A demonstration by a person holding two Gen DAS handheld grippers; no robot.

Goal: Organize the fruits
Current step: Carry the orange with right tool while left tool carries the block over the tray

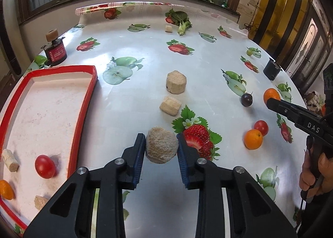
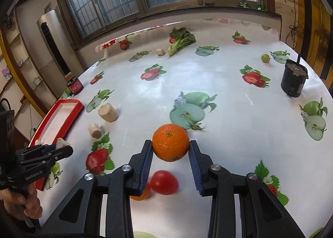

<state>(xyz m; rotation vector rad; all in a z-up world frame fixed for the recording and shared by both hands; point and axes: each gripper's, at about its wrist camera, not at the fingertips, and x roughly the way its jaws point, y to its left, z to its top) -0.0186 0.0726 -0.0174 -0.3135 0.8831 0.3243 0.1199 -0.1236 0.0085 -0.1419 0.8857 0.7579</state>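
The left tongs (image 1: pixel 161 146) are clamped on a beige lump (image 1: pixel 162 148), just right of the red tray (image 1: pixel 85 100) on the bench (image 1: pixel 145 54). The right tongs (image 2: pixel 170 147) are clamped on an orange (image 2: pixel 170 142), well right of that tray.

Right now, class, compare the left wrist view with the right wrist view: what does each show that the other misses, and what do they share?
Only the left wrist view: the tray's contents, a red tomato, a small orange fruit and beige pieces, plus a dark grape on the table.

Only the right wrist view: the grey standing appliance by the wall.

Both: the red tray, the left tool shut on a beige lump, the right tool shut on an orange, the leafy greens and the dark canister.
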